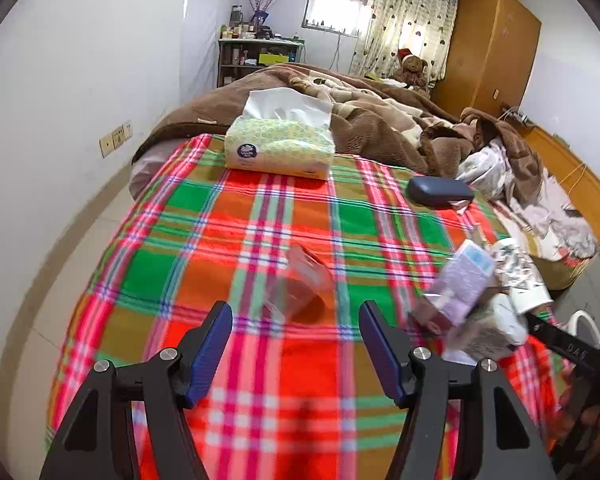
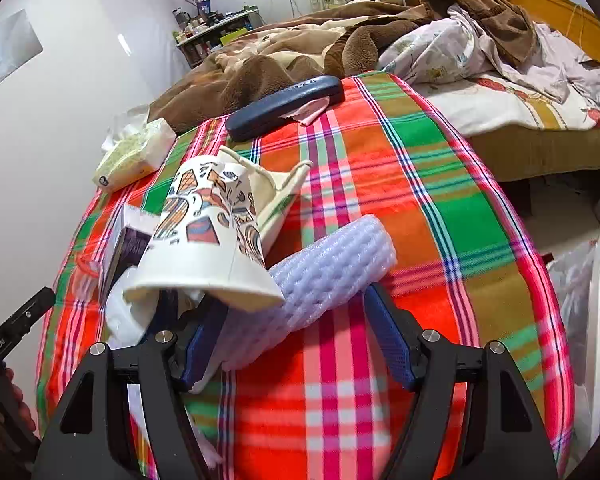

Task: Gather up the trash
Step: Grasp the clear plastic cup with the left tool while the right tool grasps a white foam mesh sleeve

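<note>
- Left wrist view: the left claw (image 1: 296,354) hangs over the plaid blanket (image 1: 204,240) on the bed, its blue pads spread with nothing between them. Straight ahead of the gap, just beyond the fingertips, lies a clear plastic wrapper (image 1: 300,280) — crumpled, blurred, its long side running away from the claw and slightly leftward. To its right sits the main heap of trash: a purple carton (image 1: 460,284) and a patterned paper cup (image 1: 520,276), with the right claw's black arm reaching in from the edge. The tissue pack (image 1: 280,144) and the dark glasses case (image 1: 440,192) lie well beyond, nearer the brown quilt.
- Right wrist view: the right claw (image 2: 296,340) is also spread, pinching nothing. A roll of bubble wrap (image 2: 332,268) lies between its pads, its long axis running diagonally from near the left pad up toward the right; I cannot tell whether a pad touches it. The paper cup (image 2: 208,240) lies on its side just left of it, over the left finger, mouth toward the claw. A white bin (image 2: 598,300) stands off the bed's right edge.
- My reading: the wrapper is the left claw's pick — dead ahead; the bubble wrap is the right's.
</note>
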### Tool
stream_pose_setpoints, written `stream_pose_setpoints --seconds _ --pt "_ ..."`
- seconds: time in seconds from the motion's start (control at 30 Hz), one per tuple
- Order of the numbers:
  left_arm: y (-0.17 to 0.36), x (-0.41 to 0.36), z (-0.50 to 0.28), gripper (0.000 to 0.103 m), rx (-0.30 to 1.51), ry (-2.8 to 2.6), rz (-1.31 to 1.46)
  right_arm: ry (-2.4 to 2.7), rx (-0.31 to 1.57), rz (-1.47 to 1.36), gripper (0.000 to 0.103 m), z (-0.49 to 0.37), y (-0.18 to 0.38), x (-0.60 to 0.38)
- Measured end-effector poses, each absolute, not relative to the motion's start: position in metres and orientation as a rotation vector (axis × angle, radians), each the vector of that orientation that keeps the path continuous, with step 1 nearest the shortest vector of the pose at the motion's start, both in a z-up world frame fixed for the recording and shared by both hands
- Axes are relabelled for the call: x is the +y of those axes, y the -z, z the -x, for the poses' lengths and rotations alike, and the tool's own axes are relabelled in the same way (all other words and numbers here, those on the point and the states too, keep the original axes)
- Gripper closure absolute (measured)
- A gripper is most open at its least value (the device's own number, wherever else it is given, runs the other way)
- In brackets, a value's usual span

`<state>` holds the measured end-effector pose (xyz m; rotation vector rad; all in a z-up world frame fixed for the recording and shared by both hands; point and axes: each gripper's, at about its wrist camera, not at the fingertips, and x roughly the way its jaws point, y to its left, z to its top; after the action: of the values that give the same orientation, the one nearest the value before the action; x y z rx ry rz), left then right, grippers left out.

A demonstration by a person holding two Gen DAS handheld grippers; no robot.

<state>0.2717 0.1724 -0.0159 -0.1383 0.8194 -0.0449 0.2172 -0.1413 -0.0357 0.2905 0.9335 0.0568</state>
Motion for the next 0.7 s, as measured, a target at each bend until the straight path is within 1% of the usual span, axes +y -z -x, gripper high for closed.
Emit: stream_pose_setpoints --seconds 0.23,0.27,0.3,0.43,0.5,0.57,0.6,0.67,0.7 --pt "0.029 0.174 -0.299 0.037 0.861 0.090 0.078 -0.046 0.941 -0.250 0.031 -0.229 0.039 -0.132" --pt "0.030 0.174 -0.302 0.037 0.865 0.099 0.084 -0.041 0.940 -0.248 0.034 -0.228 0.039 -0.133" --pt "0.032 0.174 -0.305 0.037 0.865 0.111 0.091 -0.039 0.941 -0.252 0.040 -0.228 0.039 -0.134" --pt "0.040 0.170 -0.318 0.037 0.882 0.115 0.062 -0.036 0.937 -0.268 0.046 -0.229 0.040 -0.137" --pt "0.044 0.167 -0.320 0.037 0.890 0.131 0.064 -0.037 0.934 -0.272 0.058 -0.230 0.039 -0.137" --pt "0.048 0.166 -0.323 0.037 0.903 0.148 0.076 -0.039 0.927 -0.264 0.064 -0.229 0.039 -0.137" --pt "0.050 0.165 -0.324 0.039 0.908 0.152 0.079 -0.045 0.925 -0.271 0.069 -0.229 0.038 -0.137" --pt "0.051 0.164 -0.323 0.050 0.911 0.151 0.082 -0.054 0.921 -0.280 0.073 -0.228 0.037 -0.139" --pt "0.051 0.163 -0.323 0.052 0.912 0.153 0.084 -0.054 0.917 -0.278 0.075 -0.228 0.037 -0.139"
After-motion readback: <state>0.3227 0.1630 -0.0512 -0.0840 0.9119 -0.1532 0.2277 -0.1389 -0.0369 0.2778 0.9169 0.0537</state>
